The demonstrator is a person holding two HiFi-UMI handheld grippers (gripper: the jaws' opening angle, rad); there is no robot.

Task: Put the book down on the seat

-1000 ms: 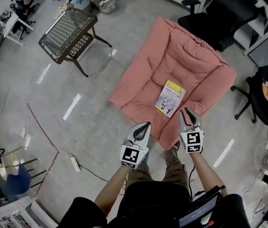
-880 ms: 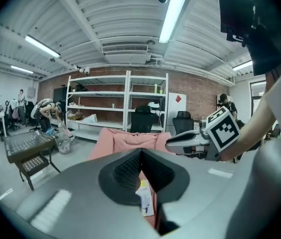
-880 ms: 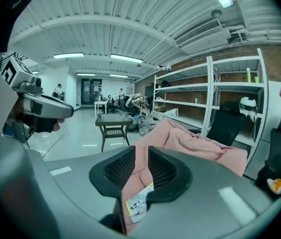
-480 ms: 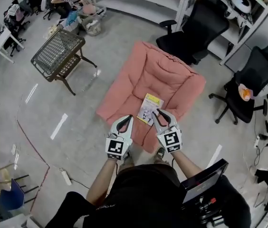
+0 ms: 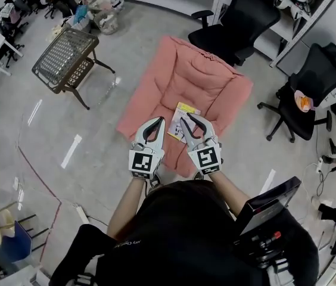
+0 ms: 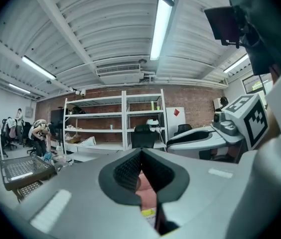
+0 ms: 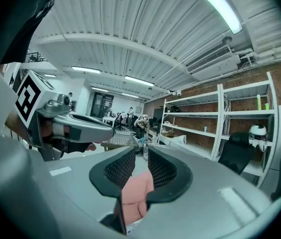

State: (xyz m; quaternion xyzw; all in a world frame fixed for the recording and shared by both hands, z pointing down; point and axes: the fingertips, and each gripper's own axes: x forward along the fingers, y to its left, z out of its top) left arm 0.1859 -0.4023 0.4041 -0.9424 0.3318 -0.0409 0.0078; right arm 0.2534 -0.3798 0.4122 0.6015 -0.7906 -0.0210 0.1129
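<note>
The yellow-and-white book (image 5: 184, 109) lies flat on the pink cushioned seat (image 5: 201, 79), free of both grippers. In the head view my left gripper (image 5: 158, 121) hovers over the seat's front edge, shut with nothing in it. My right gripper (image 5: 190, 118) is beside it, its jaws a little apart and empty, and it overlaps the book's near end in the picture. In the left gripper view the pads (image 6: 130, 169) meet at their tips, with pink seat and a strip of the book below. The right gripper view shows a gap between the pads (image 7: 161, 169), with pink seat (image 7: 133, 193) beyond.
A wicker side table (image 5: 64, 55) stands on the floor at the far left. Black office chairs (image 5: 239, 19) (image 5: 308, 94) stand behind and right of the seat, with white shelving (image 5: 302, 16) beyond. A power strip and cable (image 5: 87, 216) lie at the near left. People sit at far desks.
Both grippers have risen and drawn closer together, from the seat's near edge to in front of the book. The camera has pulled back. The book has stayed on the seat.
</note>
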